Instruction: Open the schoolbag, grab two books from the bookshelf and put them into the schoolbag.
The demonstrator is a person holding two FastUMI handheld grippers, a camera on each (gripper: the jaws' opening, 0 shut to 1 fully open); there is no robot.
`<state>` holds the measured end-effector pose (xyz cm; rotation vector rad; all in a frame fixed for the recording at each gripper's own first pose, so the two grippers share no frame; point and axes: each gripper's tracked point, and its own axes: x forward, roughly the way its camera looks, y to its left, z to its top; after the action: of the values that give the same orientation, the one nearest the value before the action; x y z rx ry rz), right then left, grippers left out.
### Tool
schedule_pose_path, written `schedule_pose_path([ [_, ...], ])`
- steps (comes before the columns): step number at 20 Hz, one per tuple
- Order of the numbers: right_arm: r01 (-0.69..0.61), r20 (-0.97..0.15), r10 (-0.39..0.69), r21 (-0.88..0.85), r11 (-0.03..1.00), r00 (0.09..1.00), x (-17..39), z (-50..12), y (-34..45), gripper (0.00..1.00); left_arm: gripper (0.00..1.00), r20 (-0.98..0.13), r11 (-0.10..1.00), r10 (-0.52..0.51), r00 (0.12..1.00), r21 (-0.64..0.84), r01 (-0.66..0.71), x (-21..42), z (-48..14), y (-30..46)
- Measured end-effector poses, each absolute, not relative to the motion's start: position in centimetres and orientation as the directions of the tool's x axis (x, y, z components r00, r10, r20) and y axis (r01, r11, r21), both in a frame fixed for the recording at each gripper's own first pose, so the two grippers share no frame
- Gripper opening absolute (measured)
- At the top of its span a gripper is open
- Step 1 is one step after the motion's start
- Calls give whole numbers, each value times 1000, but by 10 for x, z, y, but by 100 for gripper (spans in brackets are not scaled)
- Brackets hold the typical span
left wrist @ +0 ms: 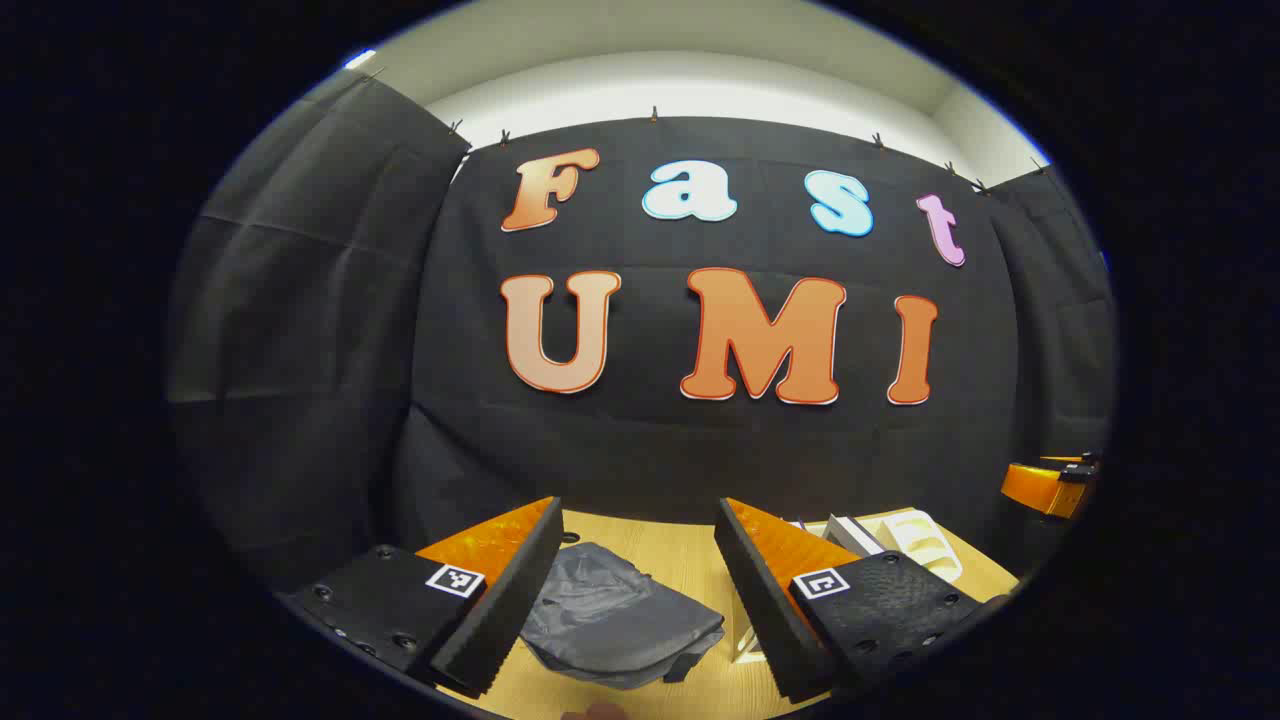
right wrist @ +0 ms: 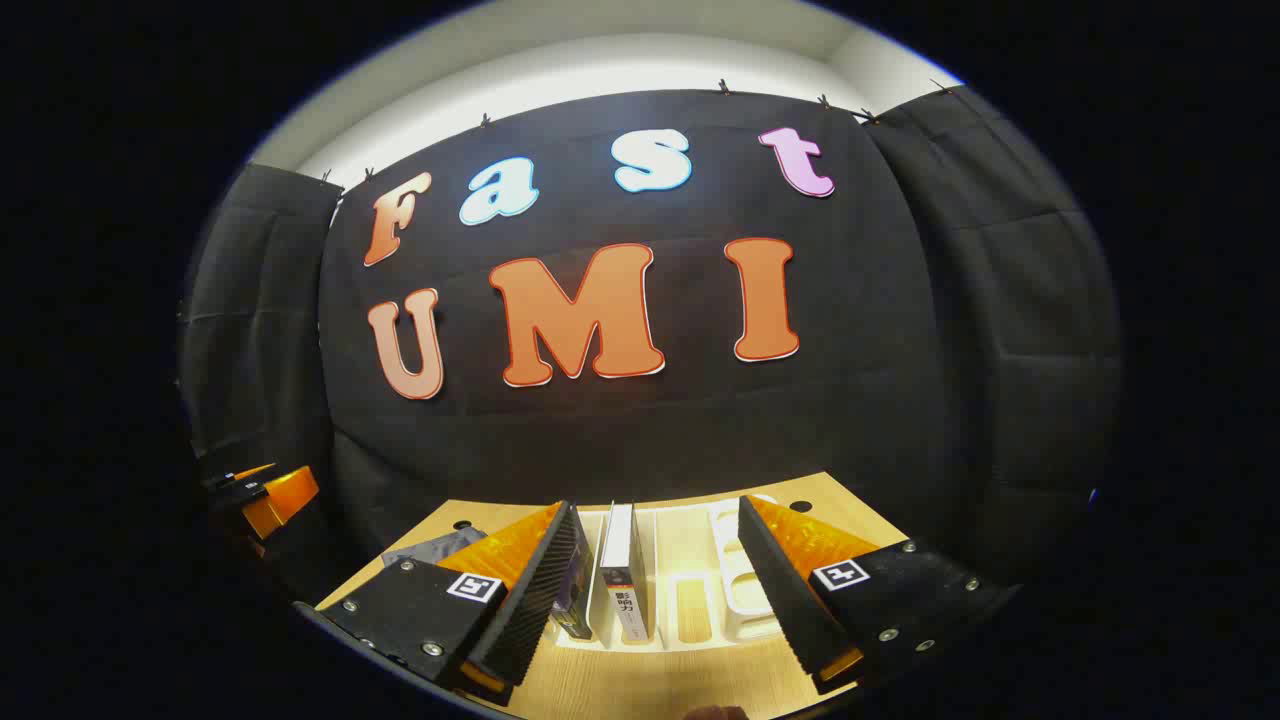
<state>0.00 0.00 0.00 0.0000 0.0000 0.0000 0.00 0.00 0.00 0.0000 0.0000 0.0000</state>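
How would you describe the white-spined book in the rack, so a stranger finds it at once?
On the wooden table stands a white slotted bookshelf. The white-spined book stands upright in it, between the right tongs. Its neighbour, a darker book, stands to its left.

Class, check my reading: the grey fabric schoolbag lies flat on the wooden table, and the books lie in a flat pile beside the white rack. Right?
One slip: the white-spined books stand upright in the white slotted rack, as the right gripper view shows. The grey fabric schoolbag does lie flat on the wooden table.

My own left finger hides most of the dark purple-covered book, and the cream slotted plastic bookshelf is cut off behind my other finger.
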Motion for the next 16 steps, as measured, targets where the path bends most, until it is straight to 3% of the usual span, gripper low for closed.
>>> schedule_pose_path([
  [8,28,14,-27,-17,999,1000,12,6,5,97,96,7,1000,-3,1000,28,2,19,9,12],
  [16,105,43,-103,-50,993,994,3,11,-11,97,96,13,997,-76,997,17,76,31,10,-10],
])
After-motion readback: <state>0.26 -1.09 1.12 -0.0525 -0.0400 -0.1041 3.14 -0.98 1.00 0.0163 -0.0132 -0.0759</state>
